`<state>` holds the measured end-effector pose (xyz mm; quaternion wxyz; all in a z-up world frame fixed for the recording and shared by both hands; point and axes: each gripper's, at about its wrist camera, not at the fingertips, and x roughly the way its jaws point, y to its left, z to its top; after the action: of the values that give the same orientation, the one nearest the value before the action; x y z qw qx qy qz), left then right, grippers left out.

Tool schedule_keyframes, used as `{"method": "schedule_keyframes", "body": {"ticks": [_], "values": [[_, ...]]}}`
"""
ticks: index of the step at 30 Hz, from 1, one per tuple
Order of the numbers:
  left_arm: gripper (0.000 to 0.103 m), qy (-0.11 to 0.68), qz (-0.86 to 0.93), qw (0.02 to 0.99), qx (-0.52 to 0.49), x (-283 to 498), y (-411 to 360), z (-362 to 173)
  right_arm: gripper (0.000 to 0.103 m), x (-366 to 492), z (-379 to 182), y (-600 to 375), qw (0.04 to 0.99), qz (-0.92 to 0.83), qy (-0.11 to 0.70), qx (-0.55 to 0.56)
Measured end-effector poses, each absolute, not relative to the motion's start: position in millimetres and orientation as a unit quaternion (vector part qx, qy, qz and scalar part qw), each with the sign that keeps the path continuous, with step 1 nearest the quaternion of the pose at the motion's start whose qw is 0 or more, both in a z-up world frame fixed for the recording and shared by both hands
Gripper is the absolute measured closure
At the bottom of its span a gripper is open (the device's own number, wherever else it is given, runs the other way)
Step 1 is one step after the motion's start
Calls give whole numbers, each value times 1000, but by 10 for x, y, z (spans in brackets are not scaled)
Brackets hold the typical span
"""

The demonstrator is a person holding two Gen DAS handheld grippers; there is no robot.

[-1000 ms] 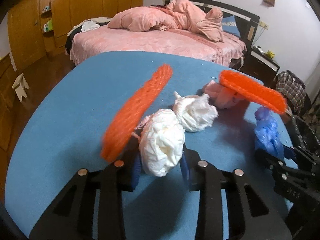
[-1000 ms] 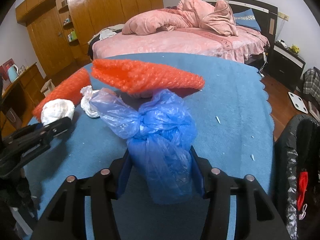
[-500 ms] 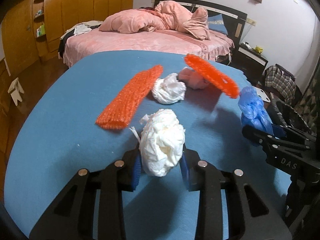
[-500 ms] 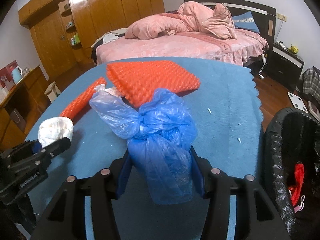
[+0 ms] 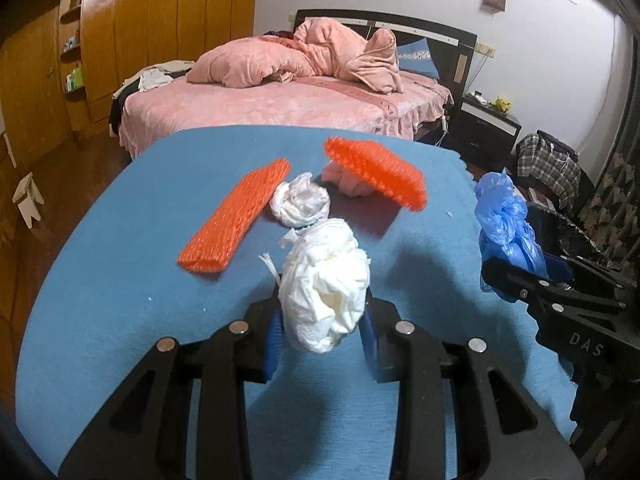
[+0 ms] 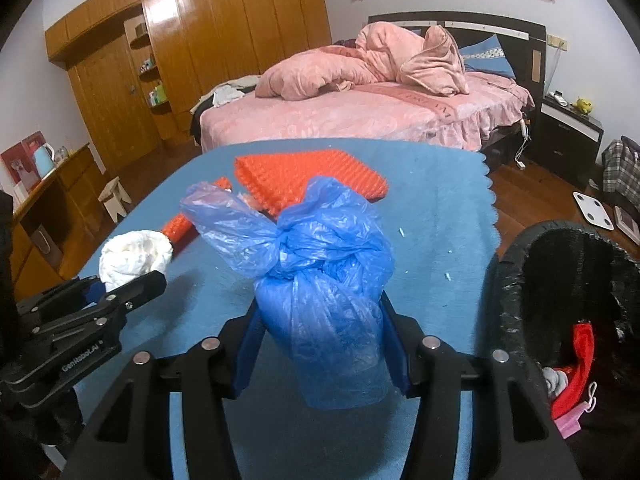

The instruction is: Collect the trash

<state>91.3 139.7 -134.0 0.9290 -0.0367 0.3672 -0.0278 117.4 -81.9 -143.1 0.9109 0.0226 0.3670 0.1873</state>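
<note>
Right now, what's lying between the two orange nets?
In the left wrist view, a small white crumpled wad lies between the flat orange net and the propped orange net.

Table (image 5: 100,280): in front of the bed (image 5: 280,108).
On table: two foam nets (image 5: 236,216) (image 5: 376,172), tissue ball (image 5: 300,200) between them.
Bin (image 6: 508,300): right of table, trash inside.
Stool (image 5: 28,200): left, on floor.

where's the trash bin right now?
Right wrist view only: the black-lined trash bin is at the lower right, beside the blue table's right edge, just right of the blue bag in the right gripper.
</note>
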Motion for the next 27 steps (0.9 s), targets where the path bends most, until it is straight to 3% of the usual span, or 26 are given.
{"method": "schedule_keyframes", "body": {"ticks": [27], "values": [[71, 335, -44, 941, -19, 727, 1124, -1050, 50, 820, -1130, -1139, 927, 175, 328, 38]]}}
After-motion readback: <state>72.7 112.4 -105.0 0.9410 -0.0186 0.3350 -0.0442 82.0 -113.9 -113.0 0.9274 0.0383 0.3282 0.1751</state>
